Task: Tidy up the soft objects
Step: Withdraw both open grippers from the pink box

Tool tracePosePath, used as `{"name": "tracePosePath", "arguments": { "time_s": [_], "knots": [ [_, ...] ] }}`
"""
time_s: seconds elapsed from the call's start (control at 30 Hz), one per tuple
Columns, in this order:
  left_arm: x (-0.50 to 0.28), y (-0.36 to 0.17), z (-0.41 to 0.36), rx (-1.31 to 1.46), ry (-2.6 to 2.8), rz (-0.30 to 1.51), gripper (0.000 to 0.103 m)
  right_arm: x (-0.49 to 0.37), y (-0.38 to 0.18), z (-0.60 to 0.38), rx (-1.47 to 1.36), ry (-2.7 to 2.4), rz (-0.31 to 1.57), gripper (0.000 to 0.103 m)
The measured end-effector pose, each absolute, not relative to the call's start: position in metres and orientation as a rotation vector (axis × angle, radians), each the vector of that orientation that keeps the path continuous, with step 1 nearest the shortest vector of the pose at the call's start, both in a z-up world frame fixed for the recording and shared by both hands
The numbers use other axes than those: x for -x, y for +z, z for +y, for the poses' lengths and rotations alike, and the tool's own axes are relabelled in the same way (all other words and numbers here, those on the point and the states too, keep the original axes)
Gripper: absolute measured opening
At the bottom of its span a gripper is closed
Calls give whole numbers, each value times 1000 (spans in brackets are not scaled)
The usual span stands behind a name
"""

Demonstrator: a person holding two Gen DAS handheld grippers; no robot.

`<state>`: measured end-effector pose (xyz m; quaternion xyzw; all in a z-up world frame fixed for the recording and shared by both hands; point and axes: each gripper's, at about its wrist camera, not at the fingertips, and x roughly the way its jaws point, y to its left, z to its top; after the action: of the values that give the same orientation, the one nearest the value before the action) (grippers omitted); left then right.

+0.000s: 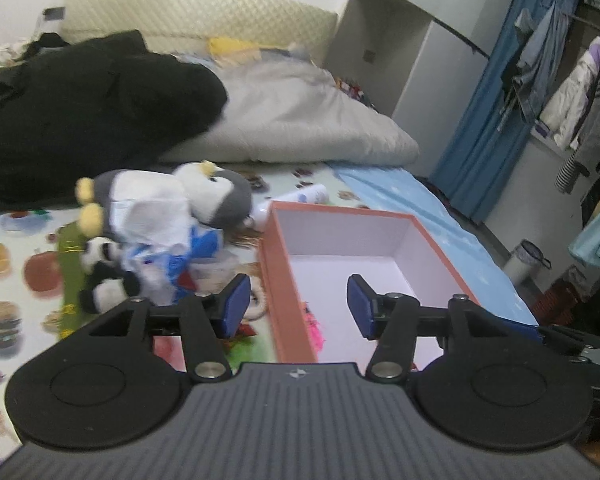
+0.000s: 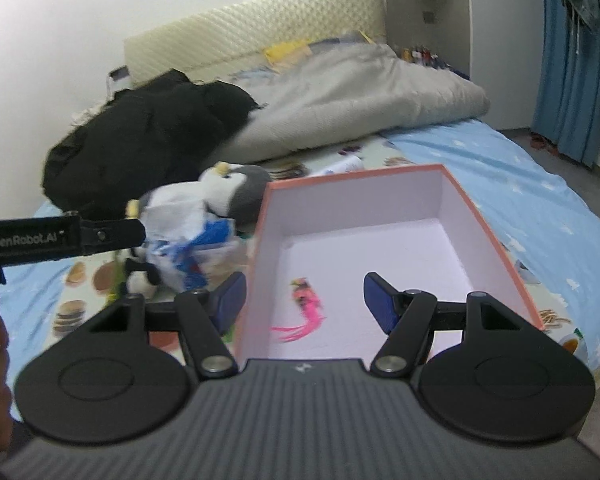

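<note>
An open orange box with a white inside stands on the bed; it also shows in the right wrist view. A small pink feathery toy lies inside it, seen also in the left wrist view. Left of the box lies a pile: a grey and white penguin plush, a small panda plush and a white and blue plastic bag. My left gripper is open and empty, straddling the box's left wall. My right gripper is open and empty above the box's near end.
A black coat and a grey duvet lie at the bed's head. A white tube lies behind the box. A printed mat covers the bed. Hanging clothes and a bin stand at the right.
</note>
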<state>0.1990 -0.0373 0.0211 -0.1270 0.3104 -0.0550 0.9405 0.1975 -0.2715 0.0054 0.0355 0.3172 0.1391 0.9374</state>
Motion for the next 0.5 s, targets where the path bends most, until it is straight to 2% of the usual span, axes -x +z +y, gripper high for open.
{"name": "tracePosePath", "arguments": {
  "time_s": [0.5],
  "knots": [
    [-95,10,14,281,-23,622,61,-122,1,-221,-47,388,625,68]
  ]
}}
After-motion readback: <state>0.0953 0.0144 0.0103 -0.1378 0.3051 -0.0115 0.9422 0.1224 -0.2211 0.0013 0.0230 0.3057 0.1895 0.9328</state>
